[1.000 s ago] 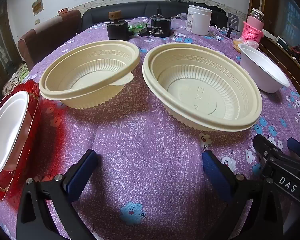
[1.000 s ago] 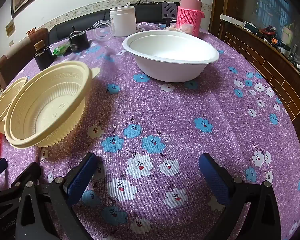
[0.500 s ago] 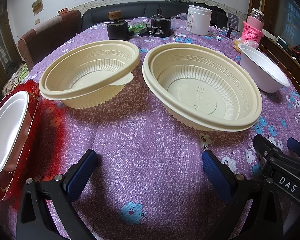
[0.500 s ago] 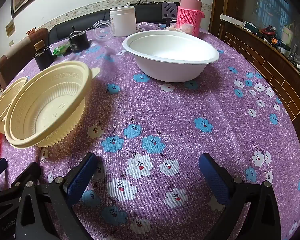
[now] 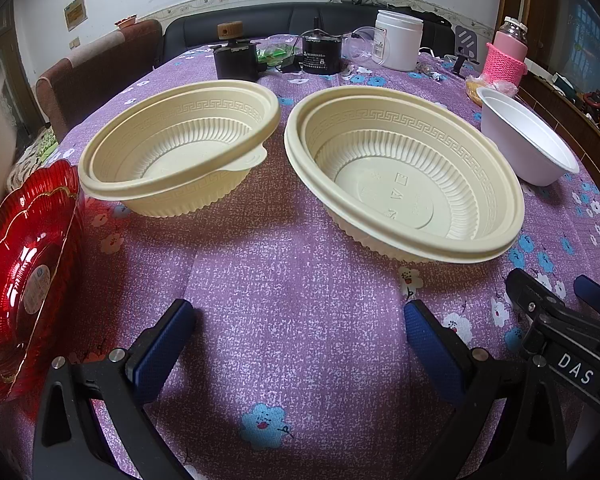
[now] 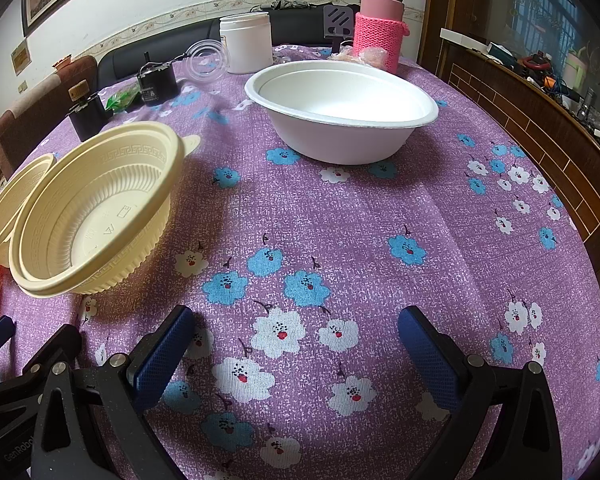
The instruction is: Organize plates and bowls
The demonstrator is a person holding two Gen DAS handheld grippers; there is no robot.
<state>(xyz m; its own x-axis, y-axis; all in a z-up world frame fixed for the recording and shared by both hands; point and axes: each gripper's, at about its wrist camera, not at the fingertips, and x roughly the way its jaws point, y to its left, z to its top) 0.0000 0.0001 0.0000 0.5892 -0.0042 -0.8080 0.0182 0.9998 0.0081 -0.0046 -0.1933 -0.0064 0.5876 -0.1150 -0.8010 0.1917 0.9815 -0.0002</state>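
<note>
Four dishes sit apart on the tabletop [image 5: 300,280]: two cream bowls [image 5: 180,148] [image 5: 404,172] side by side, a white bowl [image 6: 340,108] farther right, a red plate [image 5: 24,272] at far left. Left gripper [image 5: 298,320] and right gripper [image 6: 296,320] hover with jaws wide and empty; judging by this, no stacking has begun.

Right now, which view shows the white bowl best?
The right wrist view: the white bowl sits whole near the centre, with its rim and inside open to view. The left wrist view has it small and stretched at the right edge, though unblocked.
</note>
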